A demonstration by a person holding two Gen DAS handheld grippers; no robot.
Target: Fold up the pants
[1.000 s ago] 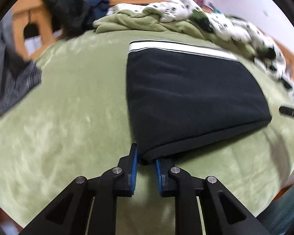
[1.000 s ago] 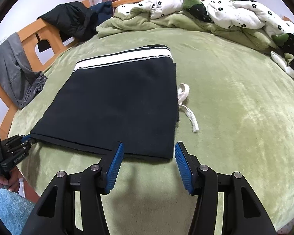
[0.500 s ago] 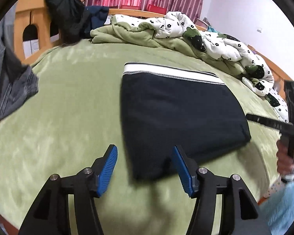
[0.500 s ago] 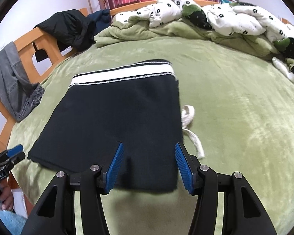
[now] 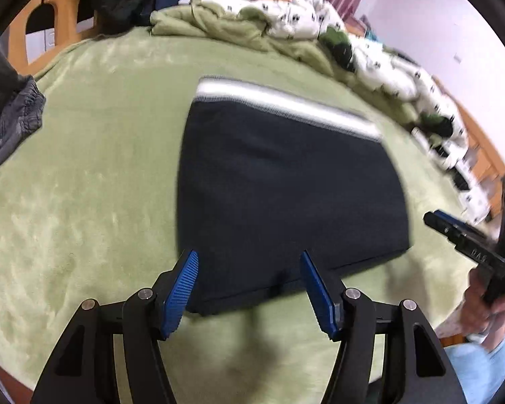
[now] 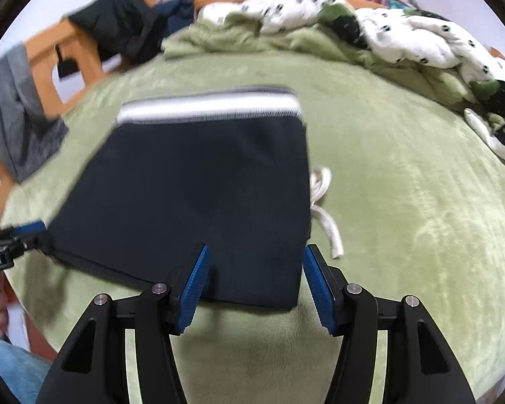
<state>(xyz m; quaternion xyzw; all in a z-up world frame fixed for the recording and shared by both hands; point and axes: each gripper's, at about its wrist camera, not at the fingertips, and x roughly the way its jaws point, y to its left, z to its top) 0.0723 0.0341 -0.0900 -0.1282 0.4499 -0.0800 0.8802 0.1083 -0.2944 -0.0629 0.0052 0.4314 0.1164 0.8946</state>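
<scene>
The black pants (image 5: pixel 286 188) lie folded into a flat rectangle on the green bed, white-striped waistband (image 5: pixel 286 101) at the far edge. My left gripper (image 5: pixel 249 289) is open and empty, its jaws straddling the near left edge of the pants. My right gripper (image 6: pixel 254 286) is open and empty over the near right corner of the pants (image 6: pixel 198 195). A white drawstring (image 6: pixel 323 208) sticks out from the right side. Each gripper shows in the other's view, the right one (image 5: pixel 454 232) and the left one (image 6: pixel 13 239).
A crumpled green blanket (image 6: pixel 252 33) and a white spotted duvet (image 6: pixel 421 40) are heaped at the far side. Dark clothes (image 6: pixel 124 30) hang on the wooden bed frame (image 6: pixel 47 64), grey jeans (image 5: pixel 6 118) at the left edge.
My left gripper let go of the pants' near corner and opened wide. Both grippers have lifted and shifted a little over the near edge of the folded pants.
</scene>
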